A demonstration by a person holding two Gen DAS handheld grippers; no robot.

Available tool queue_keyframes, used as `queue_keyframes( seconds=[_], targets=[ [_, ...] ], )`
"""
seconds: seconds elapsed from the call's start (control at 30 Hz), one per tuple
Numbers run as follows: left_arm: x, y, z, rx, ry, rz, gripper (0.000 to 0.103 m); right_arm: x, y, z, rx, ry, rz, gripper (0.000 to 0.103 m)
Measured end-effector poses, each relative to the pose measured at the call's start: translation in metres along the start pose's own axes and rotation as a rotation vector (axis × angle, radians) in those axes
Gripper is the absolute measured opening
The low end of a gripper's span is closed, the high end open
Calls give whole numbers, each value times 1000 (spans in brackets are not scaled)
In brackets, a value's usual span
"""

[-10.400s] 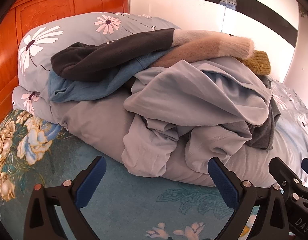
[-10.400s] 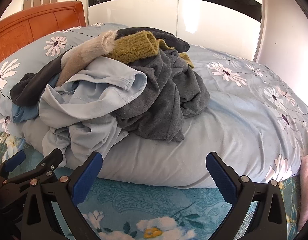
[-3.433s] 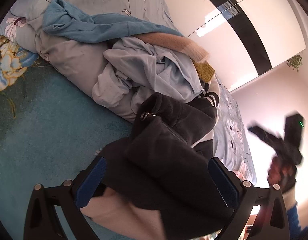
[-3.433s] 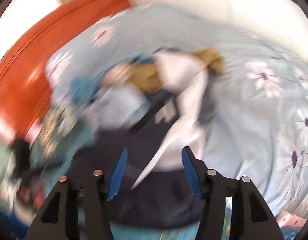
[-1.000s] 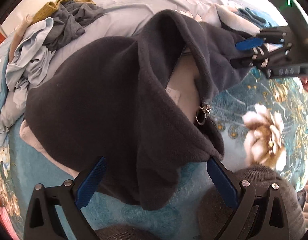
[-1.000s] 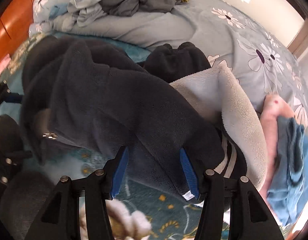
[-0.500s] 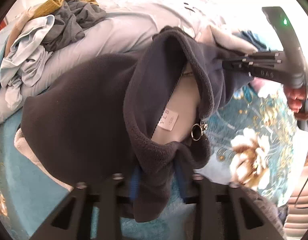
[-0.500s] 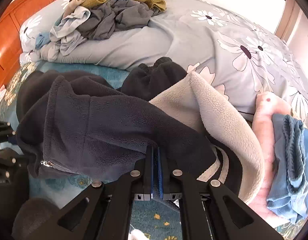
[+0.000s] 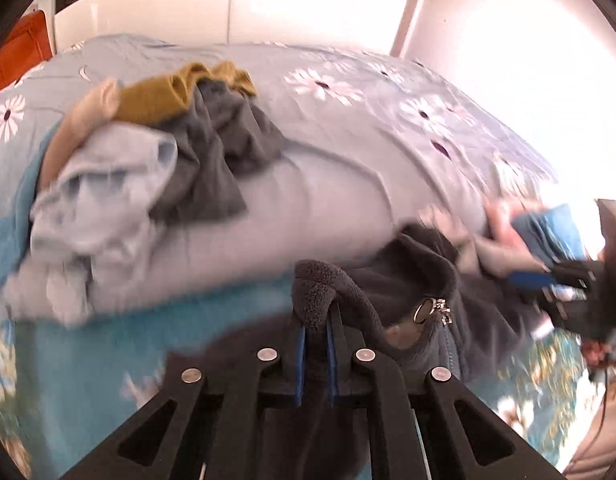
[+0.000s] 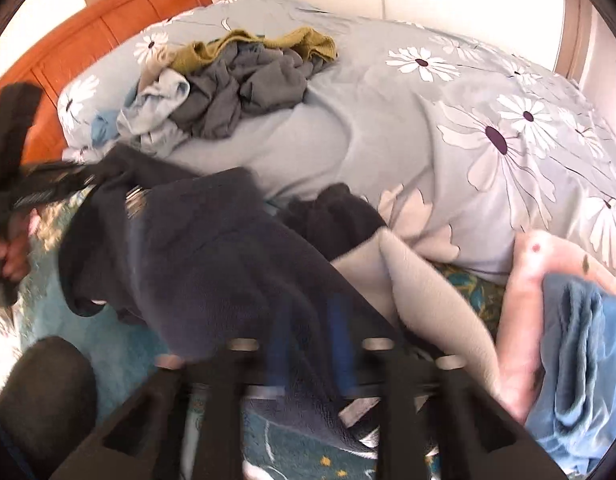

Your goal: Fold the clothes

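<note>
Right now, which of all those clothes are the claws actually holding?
The dark fleece jacket with the zipper, stretched between the left claw and right claw. The other clothes lie untouched in a heap on the duvet.

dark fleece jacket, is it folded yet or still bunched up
Not folded: the dark fleece jacket hangs bunched between the left gripper and right gripper, pale lining showing.

The dark fleece jacket point(image 9: 392, 292), which 10.4 s ago lay on top of the clothes pile point(image 9: 148, 160) at the far left of the bed, is now off the pile and held up over the near teal sheet point(image 9: 108, 344). The left gripper point(image 9: 315, 354), wide open 1.0 s ago, is now clamped on the jacket's collar edge beside the zip pull point(image 9: 426, 312). The right gripper point(image 10: 308, 356), pinched tight on the fleece 0.5 s ago, now shows blurred pads with a wider gap, fleece draped between them.
</note>
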State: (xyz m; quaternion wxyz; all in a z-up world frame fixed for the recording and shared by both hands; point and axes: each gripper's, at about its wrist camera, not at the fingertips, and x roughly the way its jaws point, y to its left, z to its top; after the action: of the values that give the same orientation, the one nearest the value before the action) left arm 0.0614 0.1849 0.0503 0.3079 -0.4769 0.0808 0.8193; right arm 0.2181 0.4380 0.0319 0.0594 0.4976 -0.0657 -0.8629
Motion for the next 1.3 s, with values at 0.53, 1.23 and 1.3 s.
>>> queue_keyframes(
  seconds=[0.53, 1.23, 1.3],
  targets=[
    [10, 39, -21, -196, 111, -104, 52, 51, -9, 14, 15, 103, 12, 59],
    [-45, 30, -75, -111, 62, 98, 10, 1, 10, 21, 227, -14, -64, 8],
    [-70, 26, -56, -81, -14, 127, 9, -29, 16, 37, 253, -100, -78, 8]
  ],
)
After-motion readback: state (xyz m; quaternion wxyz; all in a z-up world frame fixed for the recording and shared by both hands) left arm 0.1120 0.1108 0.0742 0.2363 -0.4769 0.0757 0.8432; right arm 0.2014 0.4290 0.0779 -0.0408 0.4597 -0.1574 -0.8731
